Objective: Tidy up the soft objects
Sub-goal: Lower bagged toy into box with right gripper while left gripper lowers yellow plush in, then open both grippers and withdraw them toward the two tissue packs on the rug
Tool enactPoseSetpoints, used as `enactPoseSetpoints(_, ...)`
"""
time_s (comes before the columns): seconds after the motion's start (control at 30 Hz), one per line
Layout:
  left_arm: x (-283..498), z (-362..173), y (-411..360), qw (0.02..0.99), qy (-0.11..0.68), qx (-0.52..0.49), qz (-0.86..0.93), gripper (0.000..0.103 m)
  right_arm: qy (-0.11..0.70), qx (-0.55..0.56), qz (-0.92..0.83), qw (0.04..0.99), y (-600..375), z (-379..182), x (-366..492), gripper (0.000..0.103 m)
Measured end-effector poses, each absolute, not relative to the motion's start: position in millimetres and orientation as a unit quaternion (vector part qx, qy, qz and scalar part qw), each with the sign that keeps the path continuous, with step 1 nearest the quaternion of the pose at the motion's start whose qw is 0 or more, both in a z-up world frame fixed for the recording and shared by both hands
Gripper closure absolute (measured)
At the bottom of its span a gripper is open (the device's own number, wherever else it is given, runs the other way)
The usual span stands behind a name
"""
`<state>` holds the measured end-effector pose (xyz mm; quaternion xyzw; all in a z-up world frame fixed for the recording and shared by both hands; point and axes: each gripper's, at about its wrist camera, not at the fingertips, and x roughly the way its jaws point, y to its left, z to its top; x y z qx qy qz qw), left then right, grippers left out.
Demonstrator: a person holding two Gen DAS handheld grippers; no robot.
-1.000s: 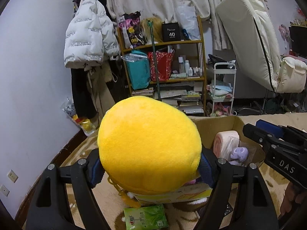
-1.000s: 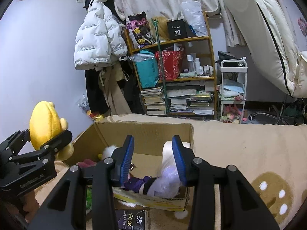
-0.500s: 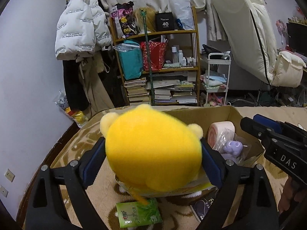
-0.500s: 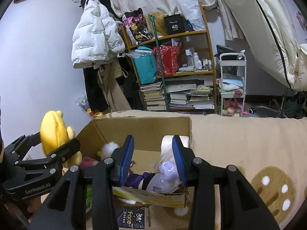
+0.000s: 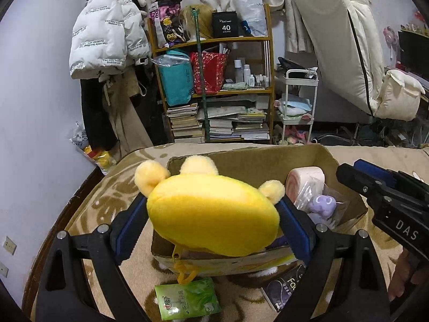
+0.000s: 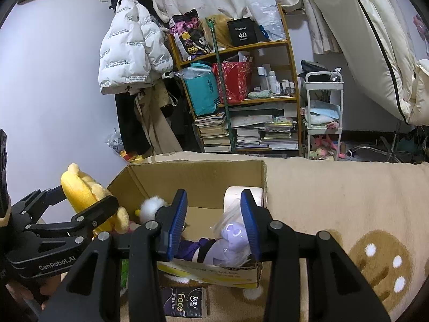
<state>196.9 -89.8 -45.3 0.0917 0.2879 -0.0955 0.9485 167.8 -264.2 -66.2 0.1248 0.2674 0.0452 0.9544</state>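
Observation:
My left gripper [image 5: 213, 221] is shut on a yellow plush toy [image 5: 211, 214] and holds it over the near left part of an open cardboard box [image 5: 268, 158]. The plush also shows in the right wrist view [image 6: 80, 196], tilted toward the box [image 6: 201, 177]. My right gripper [image 6: 213, 222] is open and empty, above the box's near edge. Inside the box lie a purple plush in a clear bag [image 6: 230, 241], a pink-white roll [image 5: 304, 181], and a white fluffy toy [image 6: 151, 206].
A green tissue pack [image 5: 187, 300] and a dark "Face" tissue pack [image 6: 185, 302] lie on the beige blanket [image 6: 335, 201] in front of the box. A cluttered shelf [image 5: 217, 86], a hanging white jacket [image 5: 104, 43] and a white trolley [image 5: 297, 107] stand behind.
My left gripper has carried the yellow plush forward and down toward the box, tipping it so its ears point away. The right gripper has stayed open over the box.

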Motion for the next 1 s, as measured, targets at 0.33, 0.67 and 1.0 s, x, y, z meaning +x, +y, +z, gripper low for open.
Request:
enactPoseSetpoints(0.33,207,-50,-97,0.945,0.297,0.101,-0.089,0.012,0.273,0.131,0.047,0.952,-270,-67,166,0.060)
enactPoseSetpoints(0.67,218,-52,-90,0.937,0.326,0.078,-0.101,0.001,0.284,0.104,0.057,0.951,-259,-68,170,0.059)
enactPoseSetpoints(1.0,210,-50,-81,0.932,0.340,0.116,-0.054,0.001,0.287,0.101,0.056,0.951,-255,-66,167,0.021)
